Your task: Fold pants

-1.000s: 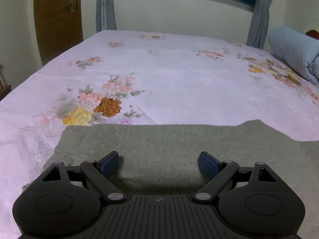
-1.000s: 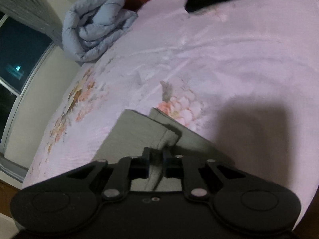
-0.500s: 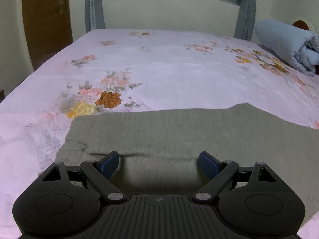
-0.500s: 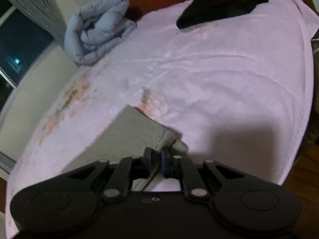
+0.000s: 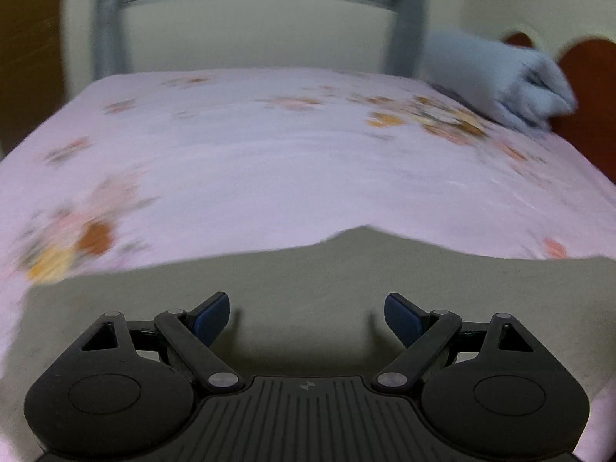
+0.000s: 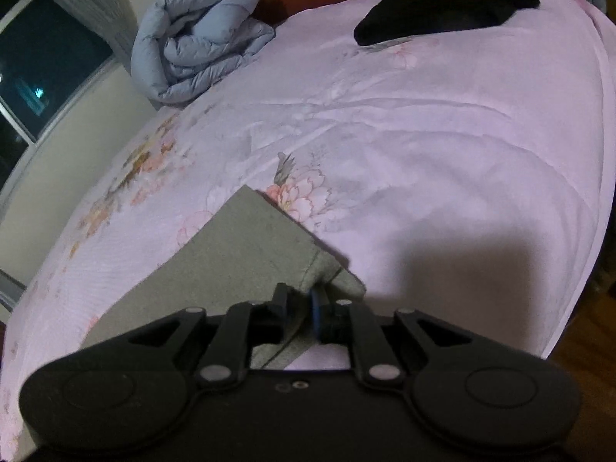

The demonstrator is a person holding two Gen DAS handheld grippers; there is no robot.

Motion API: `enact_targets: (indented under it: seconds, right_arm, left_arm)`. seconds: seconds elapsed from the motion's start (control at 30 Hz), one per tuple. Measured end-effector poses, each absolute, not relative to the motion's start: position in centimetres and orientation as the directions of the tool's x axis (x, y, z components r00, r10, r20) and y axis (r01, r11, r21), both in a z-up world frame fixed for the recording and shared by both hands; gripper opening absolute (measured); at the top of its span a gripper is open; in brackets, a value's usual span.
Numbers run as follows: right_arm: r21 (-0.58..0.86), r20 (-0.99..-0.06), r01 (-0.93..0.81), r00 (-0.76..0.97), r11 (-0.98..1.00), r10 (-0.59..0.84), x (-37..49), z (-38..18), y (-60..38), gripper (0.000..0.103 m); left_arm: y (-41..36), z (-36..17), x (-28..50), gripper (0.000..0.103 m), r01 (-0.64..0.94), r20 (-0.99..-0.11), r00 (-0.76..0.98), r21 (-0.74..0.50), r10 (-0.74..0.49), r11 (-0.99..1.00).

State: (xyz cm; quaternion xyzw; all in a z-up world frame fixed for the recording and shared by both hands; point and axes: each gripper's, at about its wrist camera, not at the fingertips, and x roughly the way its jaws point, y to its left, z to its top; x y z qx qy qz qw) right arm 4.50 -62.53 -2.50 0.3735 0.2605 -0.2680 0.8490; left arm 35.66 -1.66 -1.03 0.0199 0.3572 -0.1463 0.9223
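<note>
The grey-green pants (image 5: 308, 269) lie on the pink floral bedsheet (image 5: 269, 161). My left gripper (image 5: 307, 317) is open just above the pants, its blue pads wide apart and empty. In the right wrist view the pants (image 6: 238, 254) show one corner and its hem. My right gripper (image 6: 299, 304) is shut on a fold of the pants near that hem, with cloth pinched between its fingers (image 6: 318, 308).
A rolled light-blue duvet (image 6: 200, 38) lies at the head of the bed, also in the left wrist view (image 5: 500, 77). A black garment (image 6: 446, 4) lies near the headboard. The bed edge (image 6: 593, 192) drops off at the right. A window and curtains stand beyond.
The left view has swung right and is blurred; the pants' far edge now sits higher in it. The right gripper, still pinching the pants, has shifted the cloth across the sheet.
</note>
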Motion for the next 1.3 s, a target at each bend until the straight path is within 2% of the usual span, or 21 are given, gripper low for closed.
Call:
enact_targets:
  seconds: [0.1,0.2,0.27,0.37,0.5,0.6,0.67,0.73,0.77,0.83,0.97,1.03,1.1,1.2,1.3]
  right_arm:
    - [0.497,-0.616,0.646,0.733,0.579,-0.289,3.8,-1.9,-62.1,0.011]
    - [0.482,-0.6,0.658,0.729,0.579,-0.329,3.1,-1.5,-61.7,0.011]
    - [0.485,-0.583,0.655,0.736,0.579,-0.344,2.5,-1.1,-61.8,0.013]
    - [0.464,-0.593,0.647,0.734,0.605,-0.33,2.5,-1.1,-61.9,0.013]
    - [0.493,-0.597,0.639,0.742,0.591,-0.304,2.5,-1.4,-61.8,0.013]
    - [0.518,-0.591,0.629,0.753,0.58,-0.288,2.4,-1.5,-61.1,0.013]
    - [0.531,-0.575,0.606,0.771,0.593,-0.274,2.2,-1.3,-60.5,0.013]
    - [0.552,-0.572,0.59,0.782,0.589,-0.248,2.2,-1.5,-60.3,0.015]
    - [0.56,-0.582,0.596,0.777,0.575,-0.239,2.4,-1.8,-60.3,0.015]
    - [0.582,-0.588,0.613,0.771,0.534,-0.244,2.3,-2.5,-60.7,0.015]
    - [0.645,-0.586,0.596,0.787,0.477,-0.191,2.5,-3.7,-61.4,0.018]
    - [0.685,-0.575,0.582,0.801,0.438,-0.167,2.5,-4.5,-61.7,0.022]
    - [0.722,-0.569,0.576,0.81,0.385,-0.145,2.5,-5.6,-62.1,0.024]
    - [0.728,-0.544,0.571,0.818,0.38,-0.186,2.0,-5.1,-61.9,0.025]
    - [0.745,-0.539,0.566,0.823,0.353,-0.181,1.9,-5.5,-62.3,0.021]
  left_arm:
    - [-5.8,-2.1,38.4,0.087,0.312,-0.682,0.696,0.007,-0.223,0.95]
    - [-7.4,-3.7,41.2,0.087,0.29,-0.727,0.66,0.013,-0.19,0.957]
    - [-8.0,-5.2,42.3,0.087,0.275,-0.754,0.645,0.081,-0.121,0.958]
    - [-7.2,-6.6,43.5,0.103,0.24,-0.759,0.639,0.044,-0.123,0.97]
    - [-6.9,-6.6,43.9,0.103,0.201,-0.758,0.639,-0.001,-0.132,0.98]
    - [-6.6,-4.9,42.9,0.103,0.181,-0.709,0.69,-0.028,-0.147,0.983]
    - [-6.7,-4.2,42.4,0.103,0.192,-0.684,0.718,0.012,-0.132,0.981]
    - [-7.1,-5.3,43.0,0.103,0.19,-0.73,0.68,0.093,-0.062,0.977]
    - [-6.8,-5.7,43.2,0.103,0.185,-0.754,0.653,0.064,-0.074,0.981]
    - [-6.3,-5.2,42.0,0.103,0.154,-0.74,0.664,0.0,-0.104,0.988]
    - [-7.2,-3.4,35.6,0.103,0.243,-0.688,0.683,-0.104,-0.246,0.964]
    - [-8.0,-2.8,31.8,0.103,0.273,-0.663,0.694,-0.118,-0.281,0.955]
    - [-8.4,-2.7,29.0,0.103,0.271,-0.643,0.712,-0.118,-0.282,0.955]
    - [-8.8,-2.8,26.7,0.103,0.252,-0.641,0.72,-0.114,-0.265,0.961]
    - [-8.9,-2.7,26.2,0.103,0.241,-0.663,0.701,-0.129,-0.264,0.962]
